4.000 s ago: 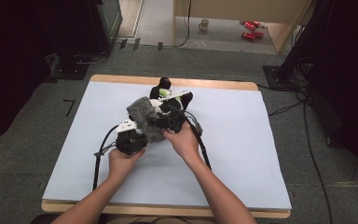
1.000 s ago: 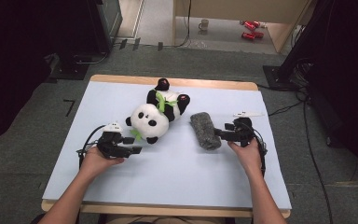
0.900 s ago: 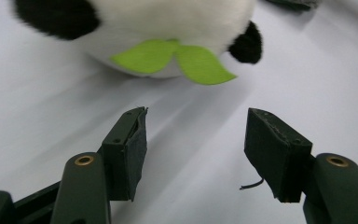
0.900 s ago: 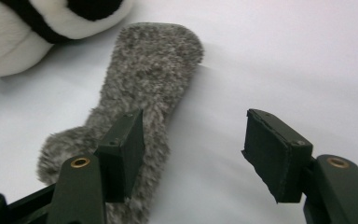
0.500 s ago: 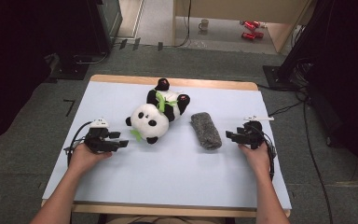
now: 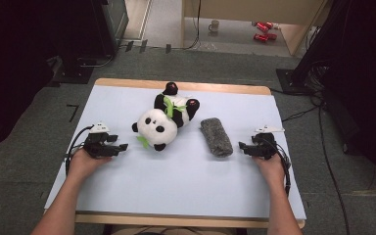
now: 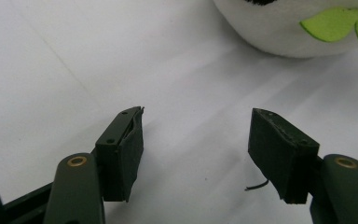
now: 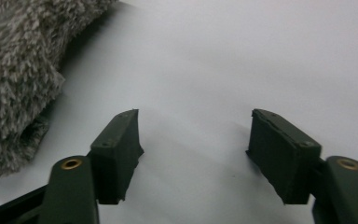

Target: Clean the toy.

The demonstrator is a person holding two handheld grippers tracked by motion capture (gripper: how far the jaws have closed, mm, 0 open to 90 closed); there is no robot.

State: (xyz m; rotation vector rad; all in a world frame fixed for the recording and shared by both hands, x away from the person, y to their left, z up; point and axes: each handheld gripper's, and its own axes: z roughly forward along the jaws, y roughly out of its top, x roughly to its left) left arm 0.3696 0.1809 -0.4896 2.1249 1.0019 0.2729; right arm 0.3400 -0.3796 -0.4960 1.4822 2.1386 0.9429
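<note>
Since both tools are sitting spread with nothing between the jaws, I'd guess it's a reset or fresh approach. The left tool (image 6: 122, 147) has just been opening, with the plush panda (image 6: 162, 121) just ahead of it. The right tool (image 6: 242, 146) has too, with the grey fuzzy cloth roll (image 6: 216, 137) just ahead. Go in low over the worktop (image 6: 186, 186); nothing's blocking.

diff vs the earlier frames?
Both grippers let go: the left gripper and right gripper drew apart to the table's sides, jaws just opening, empty. The grey furry roll now lies beside the panda, no longer on it. Table unchanged.
</note>
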